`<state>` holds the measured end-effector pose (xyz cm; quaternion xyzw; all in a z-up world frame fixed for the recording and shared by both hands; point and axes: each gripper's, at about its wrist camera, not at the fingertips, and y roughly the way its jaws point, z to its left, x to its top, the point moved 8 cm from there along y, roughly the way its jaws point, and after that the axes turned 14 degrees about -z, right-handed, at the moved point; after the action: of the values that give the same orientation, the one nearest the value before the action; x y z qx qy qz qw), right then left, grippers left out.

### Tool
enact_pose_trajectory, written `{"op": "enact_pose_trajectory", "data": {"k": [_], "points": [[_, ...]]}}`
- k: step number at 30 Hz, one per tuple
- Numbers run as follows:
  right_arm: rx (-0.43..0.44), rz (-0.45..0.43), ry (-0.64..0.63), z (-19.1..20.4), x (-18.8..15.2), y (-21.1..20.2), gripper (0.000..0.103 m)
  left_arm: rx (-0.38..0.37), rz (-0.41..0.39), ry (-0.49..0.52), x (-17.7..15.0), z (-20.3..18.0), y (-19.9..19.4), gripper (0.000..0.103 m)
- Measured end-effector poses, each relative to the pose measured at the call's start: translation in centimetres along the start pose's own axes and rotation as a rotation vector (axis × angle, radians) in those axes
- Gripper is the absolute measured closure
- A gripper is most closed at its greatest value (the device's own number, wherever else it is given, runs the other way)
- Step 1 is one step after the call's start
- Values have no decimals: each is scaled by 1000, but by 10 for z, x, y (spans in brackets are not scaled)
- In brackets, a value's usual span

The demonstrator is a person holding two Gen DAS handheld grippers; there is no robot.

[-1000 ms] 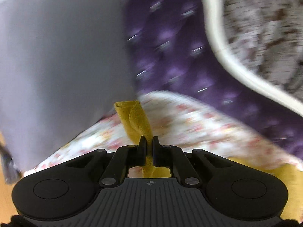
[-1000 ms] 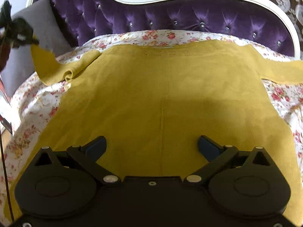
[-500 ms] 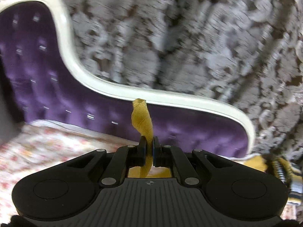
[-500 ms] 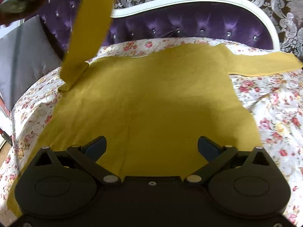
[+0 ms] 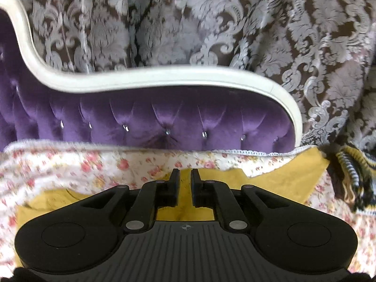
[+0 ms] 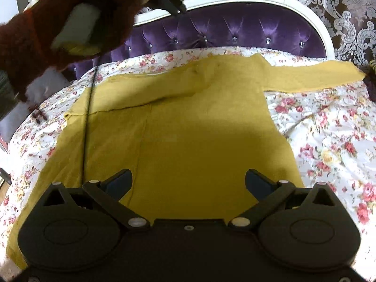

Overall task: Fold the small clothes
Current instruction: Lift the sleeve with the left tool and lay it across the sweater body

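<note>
A mustard-yellow top (image 6: 192, 141) lies flat on the floral bed cover (image 6: 329, 141). Its left sleeve (image 6: 150, 89) is folded across the chest; its right sleeve (image 6: 312, 77) stretches out to the right. My left gripper (image 5: 185, 176) hovers over the top (image 5: 293, 176) with a narrow gap between its fingers and nothing in them. It also shows high at the upper left of the right wrist view (image 6: 174, 7), held by a brown-sleeved arm. My right gripper (image 6: 188, 181) is wide open and empty above the top's lower part.
A purple tufted headboard (image 6: 235, 33) with a white frame stands behind the bed, with a patterned curtain (image 5: 211, 23) beyond. A striped knit item (image 5: 352, 176) lies at the bed's right edge. A grey pillow (image 6: 44, 87) sits at the left.
My left gripper carried the left sleeve up and across the chest, laid it down and let it go. My right gripper stayed open over the top.
</note>
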<state>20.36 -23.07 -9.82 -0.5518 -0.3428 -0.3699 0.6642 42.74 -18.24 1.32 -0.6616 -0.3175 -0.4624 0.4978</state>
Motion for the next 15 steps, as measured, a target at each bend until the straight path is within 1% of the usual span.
{"op": "enact_pose_trajectory", "data": {"k": [2,4,6,8,9,11,12,14,15], "points": [[0,-21,-5,-4,8,0,1,43,-39,29,4,20,-14,93],[0,-52,-8,-8,19,1,1,104,-51,43,2,49,-26,93],[8,-84,-11,-13,33,6,1,191,-38,58,-7,84,-35,93],[31,-112,-14,-15,45,16,2,275,-14,76,-25,118,-41,92],[47,-124,-19,-17,51,22,5,306,5,84,-33,130,-42,92],[74,-143,-40,-20,63,38,19,367,59,85,-60,158,-43,92],[77,-141,-49,-23,70,50,22,387,86,81,-71,168,-42,92],[83,-131,-43,-28,81,71,37,420,148,69,-97,188,-39,92],[91,-120,-31,-31,86,83,40,428,167,65,-108,195,-38,92]]}}
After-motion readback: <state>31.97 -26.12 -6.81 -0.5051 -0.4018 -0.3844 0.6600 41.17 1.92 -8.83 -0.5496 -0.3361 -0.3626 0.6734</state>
